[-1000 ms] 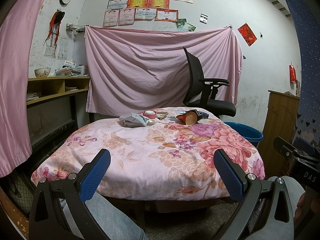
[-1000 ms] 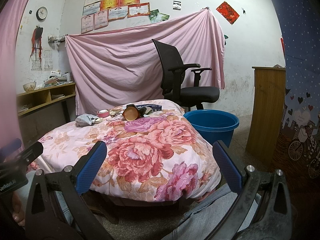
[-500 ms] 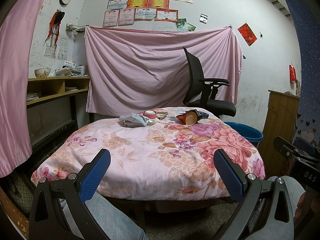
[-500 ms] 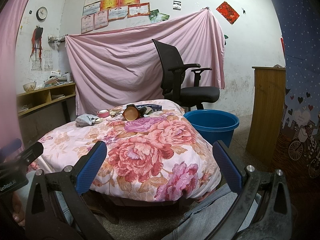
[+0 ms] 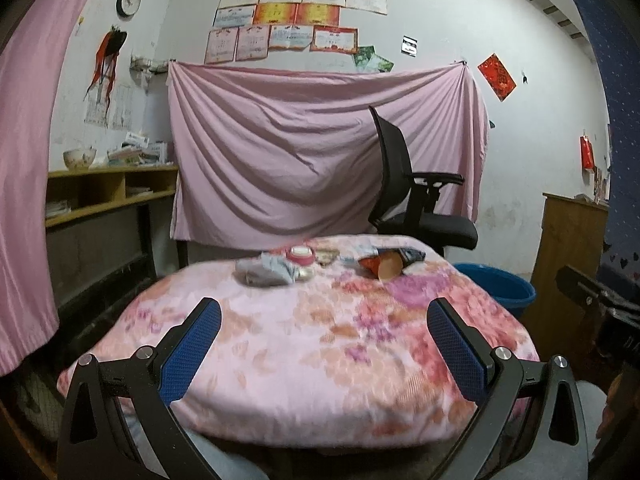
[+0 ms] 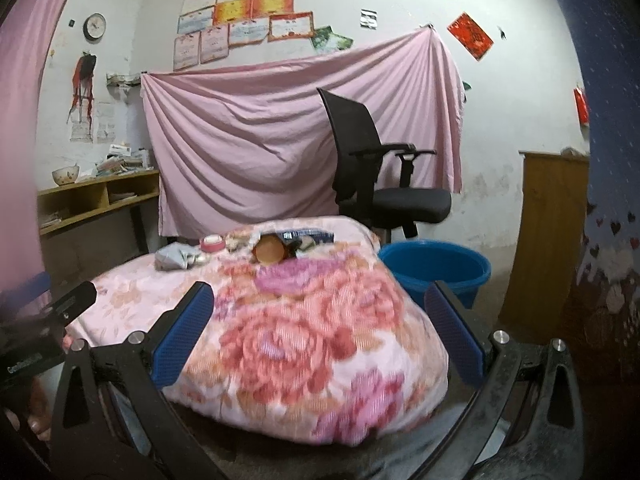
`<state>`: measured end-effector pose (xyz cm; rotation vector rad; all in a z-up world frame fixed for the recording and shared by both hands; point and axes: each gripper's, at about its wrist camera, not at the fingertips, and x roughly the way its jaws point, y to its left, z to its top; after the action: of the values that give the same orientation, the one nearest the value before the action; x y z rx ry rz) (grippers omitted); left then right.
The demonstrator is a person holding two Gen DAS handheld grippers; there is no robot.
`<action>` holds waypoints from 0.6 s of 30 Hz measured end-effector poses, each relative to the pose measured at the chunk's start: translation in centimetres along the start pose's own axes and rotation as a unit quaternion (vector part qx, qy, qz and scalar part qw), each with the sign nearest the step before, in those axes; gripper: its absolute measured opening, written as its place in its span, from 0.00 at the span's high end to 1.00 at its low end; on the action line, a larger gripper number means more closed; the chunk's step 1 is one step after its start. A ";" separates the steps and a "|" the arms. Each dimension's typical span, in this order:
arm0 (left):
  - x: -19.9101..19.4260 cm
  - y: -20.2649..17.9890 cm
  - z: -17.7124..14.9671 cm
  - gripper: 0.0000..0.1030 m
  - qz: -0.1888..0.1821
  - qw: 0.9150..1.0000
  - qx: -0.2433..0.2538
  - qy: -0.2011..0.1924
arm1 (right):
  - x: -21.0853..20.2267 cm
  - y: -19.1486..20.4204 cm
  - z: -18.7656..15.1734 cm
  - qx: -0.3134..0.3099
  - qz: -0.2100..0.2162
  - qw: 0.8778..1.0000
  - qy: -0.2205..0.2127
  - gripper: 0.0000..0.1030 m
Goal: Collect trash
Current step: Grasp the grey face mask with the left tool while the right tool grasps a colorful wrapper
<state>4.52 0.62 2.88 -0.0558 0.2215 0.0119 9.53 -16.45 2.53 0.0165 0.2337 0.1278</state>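
Hovering released, empty: left gripper [image 5: 324,340], right gripper [image 6: 320,326]; trash pile [image 5: 332,264] far ahead of jaws on floral worktop [image 5: 320,340]; writing unreadable.

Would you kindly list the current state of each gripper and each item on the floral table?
left gripper: open, empty
right gripper: open, empty
paper cup: on its side, mouth toward camera
tape roll: lying flat
grey cloth: crumpled
blue tub: upright on floor, contents unseen
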 end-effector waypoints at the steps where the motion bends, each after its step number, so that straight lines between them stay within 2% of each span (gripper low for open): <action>1: 0.5 0.1 0.3 0.02 0.001 1.000 0.001 -0.002 | 0.3 -0.1 0.3 -0.001 0.001 1.000 -0.003 0.00; 7: 4.7 1.4 2.1 0.02 0.016 1.000 0.002 -0.012 | 4.7 0.2 2.7 -0.011 0.015 1.000 -0.021 0.00; 18: 14.8 5.4 3.5 0.02 0.054 0.999 0.000 -0.001 | 15.0 2.0 4.5 -0.024 0.058 0.998 -0.009 0.00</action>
<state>19.59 6.32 2.77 -0.0447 0.2233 0.1206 24.75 -12.52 3.56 -0.0157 0.2111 0.2492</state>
